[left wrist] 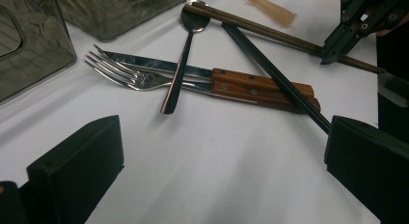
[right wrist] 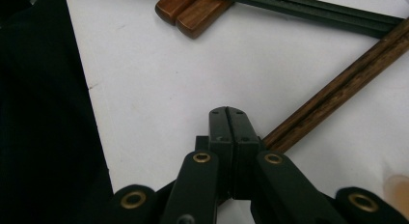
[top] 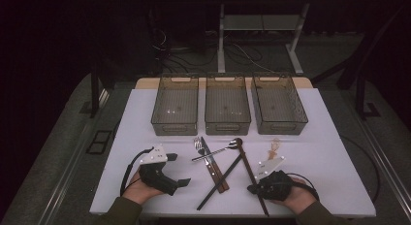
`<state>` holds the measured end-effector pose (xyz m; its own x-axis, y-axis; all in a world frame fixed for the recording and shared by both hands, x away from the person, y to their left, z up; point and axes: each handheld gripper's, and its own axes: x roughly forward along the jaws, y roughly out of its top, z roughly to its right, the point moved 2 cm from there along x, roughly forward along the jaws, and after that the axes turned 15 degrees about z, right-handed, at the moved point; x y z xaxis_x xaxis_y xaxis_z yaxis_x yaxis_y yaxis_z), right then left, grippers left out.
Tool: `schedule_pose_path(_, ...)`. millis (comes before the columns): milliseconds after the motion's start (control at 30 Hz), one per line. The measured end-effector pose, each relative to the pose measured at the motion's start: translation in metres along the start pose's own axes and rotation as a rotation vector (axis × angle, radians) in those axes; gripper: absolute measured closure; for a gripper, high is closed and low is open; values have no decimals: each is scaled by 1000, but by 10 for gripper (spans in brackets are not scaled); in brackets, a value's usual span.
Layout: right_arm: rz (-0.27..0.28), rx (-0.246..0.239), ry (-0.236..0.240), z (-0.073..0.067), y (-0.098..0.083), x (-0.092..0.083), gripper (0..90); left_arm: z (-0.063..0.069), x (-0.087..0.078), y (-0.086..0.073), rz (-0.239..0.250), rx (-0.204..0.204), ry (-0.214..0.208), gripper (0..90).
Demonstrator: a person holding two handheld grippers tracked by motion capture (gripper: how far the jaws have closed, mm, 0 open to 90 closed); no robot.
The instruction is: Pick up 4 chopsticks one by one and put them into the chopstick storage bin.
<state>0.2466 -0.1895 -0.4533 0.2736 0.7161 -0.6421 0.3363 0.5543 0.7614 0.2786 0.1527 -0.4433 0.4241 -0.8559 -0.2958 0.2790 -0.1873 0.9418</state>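
Closest to the lens: right hand-held gripper (right wrist: 230, 119), jaws pressed together with nothing between, tips touching the brown chopsticks (right wrist: 337, 96) low on the white desk (right wrist: 159, 89). Long axis diagonal, from beside the tips up and away toward the spoon (top: 231, 144). Left hand-held gripper (left wrist: 224, 161) spread wide, empty, facing fork (left wrist: 120, 74) and knife (left wrist: 231, 84), well apart from them.
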Motion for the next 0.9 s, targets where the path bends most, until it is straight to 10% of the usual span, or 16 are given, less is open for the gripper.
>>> schedule_pose_path(900, -1, 8, -54, 10, -8, -20, 894, 0, 1, -1, -5, 7, 5, 0)
